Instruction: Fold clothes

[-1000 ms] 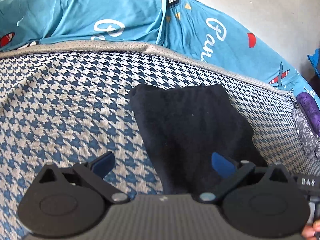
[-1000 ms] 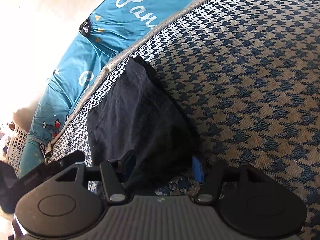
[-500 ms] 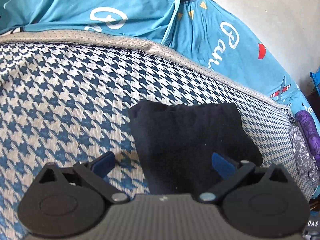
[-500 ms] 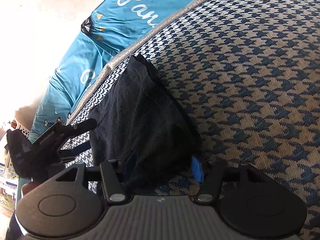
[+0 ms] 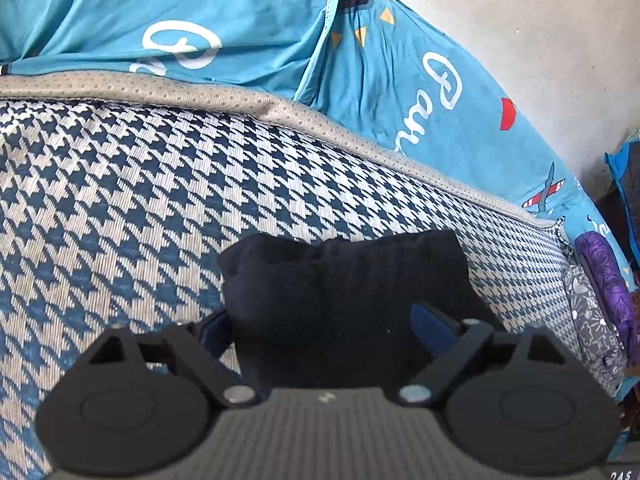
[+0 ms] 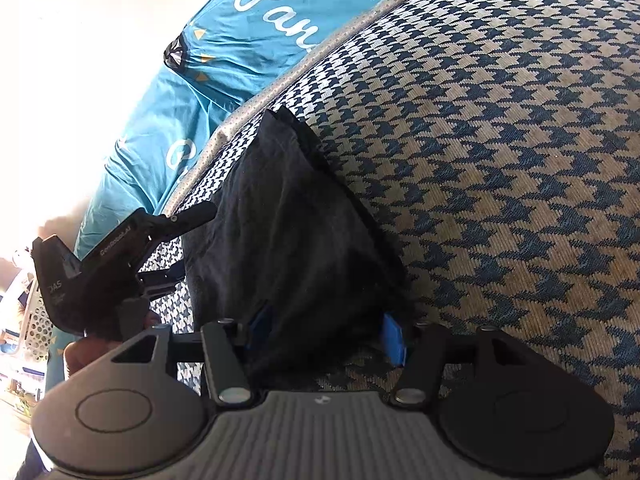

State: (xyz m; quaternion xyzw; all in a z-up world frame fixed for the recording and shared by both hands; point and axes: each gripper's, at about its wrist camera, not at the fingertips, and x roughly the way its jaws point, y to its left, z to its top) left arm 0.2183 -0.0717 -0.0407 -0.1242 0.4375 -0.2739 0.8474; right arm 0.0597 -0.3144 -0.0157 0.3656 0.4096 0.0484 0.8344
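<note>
A folded black cloth (image 5: 344, 300) lies on the houndstooth mattress (image 5: 120, 200) near its far edge. My left gripper (image 5: 324, 326) straddles the cloth's near end. Its jaws are closing: one blue pad (image 5: 216, 330) is at the cloth's left edge and the other rests over its right part, not pinching. In the right wrist view the same cloth (image 6: 296, 240) runs away from me. My right gripper (image 6: 326, 332) has the cloth's near end between its blue pads (image 6: 394, 342); its jaws are closing too, with no visible squeeze. The left gripper (image 6: 188, 240) reaches in from the left.
A teal sheet with white script (image 5: 400, 80) hangs past the mattress's grey edge band (image 5: 320, 120), with a pale wall (image 5: 540, 40) behind. Purple and grey patterned fabrics (image 5: 600, 292) lie at the right. A white perforated basket (image 6: 36, 320) and a person's hand (image 6: 80, 354) are at the left.
The left gripper has moved in over the black cloth, which now sits between its narrowing jaws. In the right wrist view the left gripper has come further in from the left. The right gripper stays put.
</note>
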